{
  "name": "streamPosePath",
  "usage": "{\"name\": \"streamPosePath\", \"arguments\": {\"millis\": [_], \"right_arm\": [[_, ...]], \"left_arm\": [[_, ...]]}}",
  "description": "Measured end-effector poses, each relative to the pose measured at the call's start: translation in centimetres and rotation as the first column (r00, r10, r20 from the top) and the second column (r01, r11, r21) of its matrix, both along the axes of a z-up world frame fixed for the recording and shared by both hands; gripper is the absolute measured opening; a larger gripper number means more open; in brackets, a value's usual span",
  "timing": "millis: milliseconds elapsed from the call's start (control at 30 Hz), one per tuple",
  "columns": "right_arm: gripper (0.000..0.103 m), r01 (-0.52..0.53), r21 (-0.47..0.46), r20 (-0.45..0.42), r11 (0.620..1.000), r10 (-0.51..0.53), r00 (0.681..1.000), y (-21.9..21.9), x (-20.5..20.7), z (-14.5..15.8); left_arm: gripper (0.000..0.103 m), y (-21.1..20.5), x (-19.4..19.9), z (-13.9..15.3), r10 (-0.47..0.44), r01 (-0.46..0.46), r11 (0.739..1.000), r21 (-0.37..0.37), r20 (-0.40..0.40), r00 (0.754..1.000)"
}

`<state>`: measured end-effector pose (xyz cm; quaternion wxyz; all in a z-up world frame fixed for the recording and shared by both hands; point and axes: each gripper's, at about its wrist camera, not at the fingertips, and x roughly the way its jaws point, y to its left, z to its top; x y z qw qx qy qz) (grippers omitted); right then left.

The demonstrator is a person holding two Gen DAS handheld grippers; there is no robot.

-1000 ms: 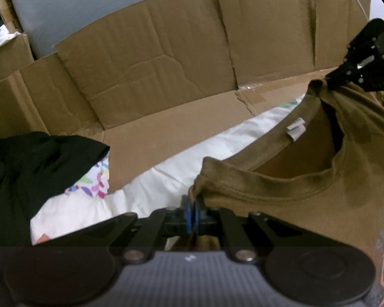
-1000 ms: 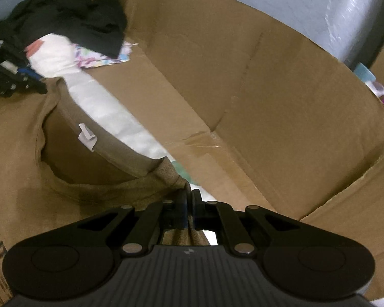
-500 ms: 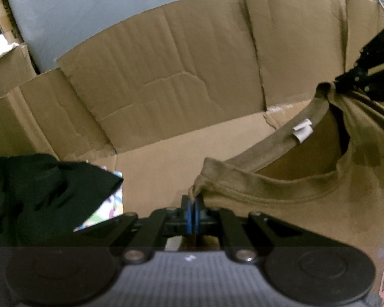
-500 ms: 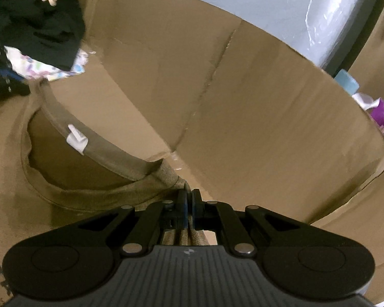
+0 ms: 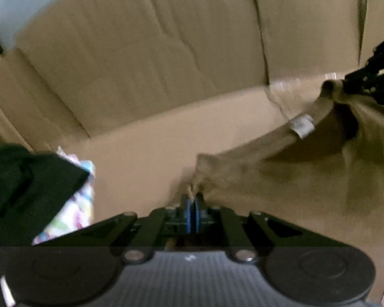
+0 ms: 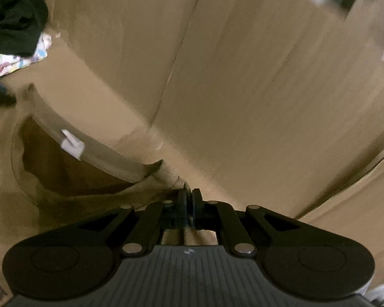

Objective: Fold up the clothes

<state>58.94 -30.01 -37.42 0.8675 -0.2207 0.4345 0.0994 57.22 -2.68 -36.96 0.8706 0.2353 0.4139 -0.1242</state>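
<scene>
Both claws pinch the olive shirt (image 5: 307,192) over a cardboard floor (image 5: 146,143) backed by cardboard walls (image 6: 256,76).

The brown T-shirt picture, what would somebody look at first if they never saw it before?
Most likely the olive-brown cotton T-shirt, stretched between the left tongs at the bottom of the left view and the right tongs, each pinching a shoulder beside the collar. The small white neck label stands out on the collar. Behind rises the tall brown cardboard wall, with a black garment lying on flowery cloth at the left.
</scene>
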Motion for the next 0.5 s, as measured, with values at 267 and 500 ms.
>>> {"name": "streamPosePath", "arguments": {"millis": [267,500], "right_arm": [[0.045,0.043,0.159,-0.008,0.986,-0.042,0.999,-4.4,-1.5,3.3],[0.045,0.085,0.186,-0.075,0.979,-0.073,0.995,-10.7,-4.1,7.9]], "left_arm": [[0.046,3.6,-1.9,2.4,0.052,-0.050,0.994,-0.101,0.025,0.998],[0.046,5.6,-4.6,4.6,0.122,-0.120,0.984,-0.136,0.012,0.992]]}}
